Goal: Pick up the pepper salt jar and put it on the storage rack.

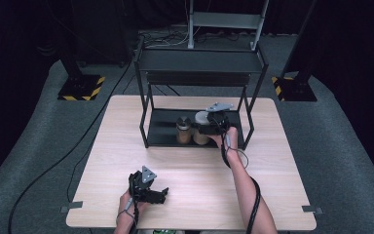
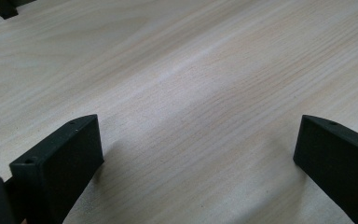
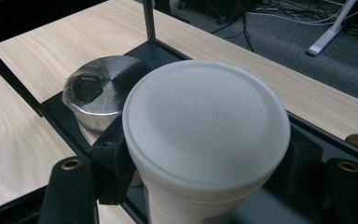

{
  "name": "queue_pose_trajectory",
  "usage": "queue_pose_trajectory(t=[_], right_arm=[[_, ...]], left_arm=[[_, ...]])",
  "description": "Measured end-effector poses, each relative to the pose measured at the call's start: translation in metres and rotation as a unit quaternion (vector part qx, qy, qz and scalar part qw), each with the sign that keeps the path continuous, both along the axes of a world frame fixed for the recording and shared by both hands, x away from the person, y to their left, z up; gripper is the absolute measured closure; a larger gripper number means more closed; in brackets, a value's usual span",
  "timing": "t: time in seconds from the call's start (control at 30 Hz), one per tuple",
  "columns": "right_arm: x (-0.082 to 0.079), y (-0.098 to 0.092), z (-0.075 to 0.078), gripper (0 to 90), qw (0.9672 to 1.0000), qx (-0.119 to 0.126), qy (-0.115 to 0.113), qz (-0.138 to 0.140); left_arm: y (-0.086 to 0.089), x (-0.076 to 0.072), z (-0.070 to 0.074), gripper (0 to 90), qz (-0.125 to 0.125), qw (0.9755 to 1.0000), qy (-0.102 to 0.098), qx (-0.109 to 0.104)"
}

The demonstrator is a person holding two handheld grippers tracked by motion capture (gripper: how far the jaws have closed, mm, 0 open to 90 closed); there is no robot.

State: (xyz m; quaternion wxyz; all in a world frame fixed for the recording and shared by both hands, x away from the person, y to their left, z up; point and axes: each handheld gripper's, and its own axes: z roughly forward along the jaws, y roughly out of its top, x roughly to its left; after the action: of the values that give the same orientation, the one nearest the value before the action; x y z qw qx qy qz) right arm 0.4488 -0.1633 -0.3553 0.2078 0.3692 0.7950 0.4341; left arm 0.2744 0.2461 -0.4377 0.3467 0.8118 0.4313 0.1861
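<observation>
white-lidded bottle [image 3: 205,126] clamped by right gripper [image 1: 213,127], shelf [image 1: 165,139] edge.

The left gripper [image 1: 148,191] was held low over the near tabletop [image 1: 185,170], its jaws spread wide apart with nothing between them. The right gripper [image 1: 209,127] was extended forward on an outstretched forearm, its jaws closed against the sides of a white-lidded bottle [image 3: 205,130].
</observation>
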Motion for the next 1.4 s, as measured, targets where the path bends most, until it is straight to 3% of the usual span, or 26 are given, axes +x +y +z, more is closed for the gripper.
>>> queue_pose_trajectory(t=[0.13,0.23,0.3,0.37,0.6,0.93,1.23,1.4], right_arm=[[0.005,-0.002,0.004,26.1,0.9998,0.001,0.018,0.009],[0.006,0.002,0.009,14.7,0.9995,-0.012,0.03,0.008],[0.01,0.002,0.014,10.2,0.9985,-0.017,0.05,0.013],[0.012,0.005,0.018,4.9,0.9973,-0.036,0.063,0.016],[0.0,0.002,0.023,1.1,0.9946,-0.066,0.079,0.015],[-0.046,-0.019,0.009,0.0,0.9914,-0.099,0.084,0.016],[-0.106,-0.066,-0.024,0.0,0.9926,-0.075,0.096,-0.003],[-0.142,-0.091,-0.049,0.0,0.9923,-0.057,0.102,-0.042]], left_arm=[[0.0,0.0,0.0,0.8,-0.001,1.0,0.0,0.001],[0.0,0.0,0.0,0.8,-0.001,1.0,0.001,0.001],[0.0,0.0,0.0,0.8,-0.001,1.0,0.001,0.001],[0.0,0.001,0.0,0.8,-0.001,1.0,0.001,0.0],[0.001,0.001,0.0,0.7,-0.001,1.0,0.002,0.0],[0.001,0.001,0.0,0.7,-0.001,1.0,0.002,-0.001],[0.001,0.001,0.0,0.5,-0.001,1.0,0.002,0.0],[0.001,0.002,0.0,0.5,-0.002,1.0,0.002,0.0]])
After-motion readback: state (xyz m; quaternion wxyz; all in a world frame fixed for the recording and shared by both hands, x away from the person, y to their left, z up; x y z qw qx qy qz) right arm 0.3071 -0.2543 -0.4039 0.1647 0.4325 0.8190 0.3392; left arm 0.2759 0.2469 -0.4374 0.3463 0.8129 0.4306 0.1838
